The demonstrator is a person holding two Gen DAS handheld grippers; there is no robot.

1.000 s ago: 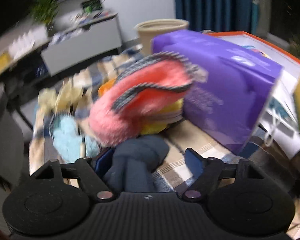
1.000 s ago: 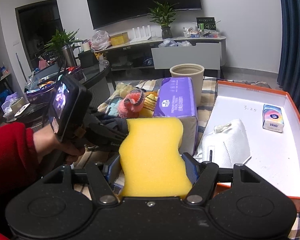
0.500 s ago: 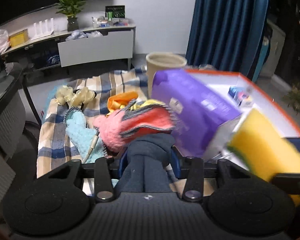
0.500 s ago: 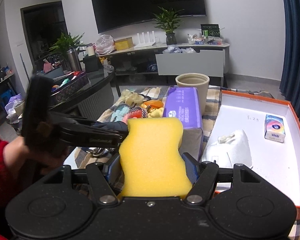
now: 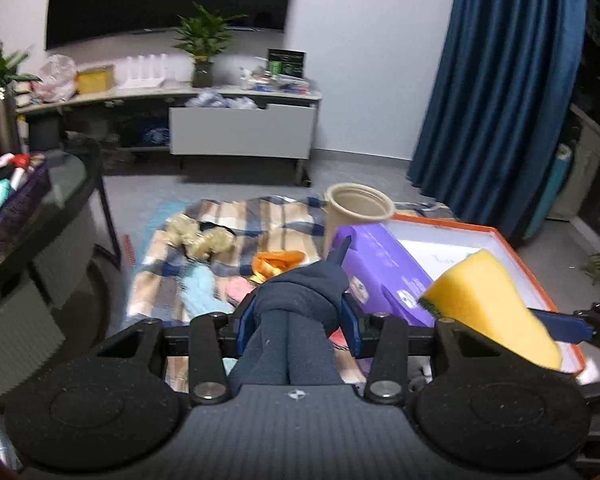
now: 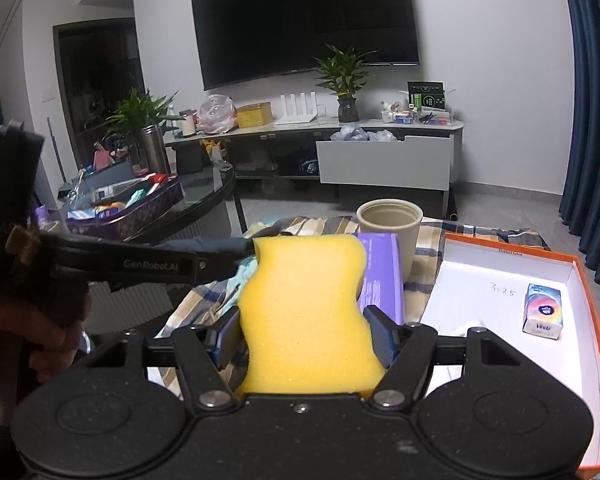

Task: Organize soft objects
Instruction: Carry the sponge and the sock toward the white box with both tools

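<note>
Living room setup with a plaid blanket (image 5: 236,224) on the floor, a purple pack (image 5: 384,272) and a beige pot (image 5: 358,208) on it, and an orange-rimmed box (image 6: 588,320) off to the right. Left gripper (image 5: 296,316) has its jaws squeezed in tight on a navy sock bundle (image 5: 300,320), held up over the near end of the blanket. Right gripper (image 6: 304,332) sits wide but clamped on both sides of a yellow sponge (image 6: 304,312), up in the air just left of the box.

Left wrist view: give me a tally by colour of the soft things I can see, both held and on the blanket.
Navy: 1, rolled socks in the left gripper
Yellow: 1, sponge in the right gripper
Orange: 1, cloth
Light blue: 1, fuzzy piece
Pink: 1, fuzzy piece
Cream: 1, bundle
Total: 6
</note>
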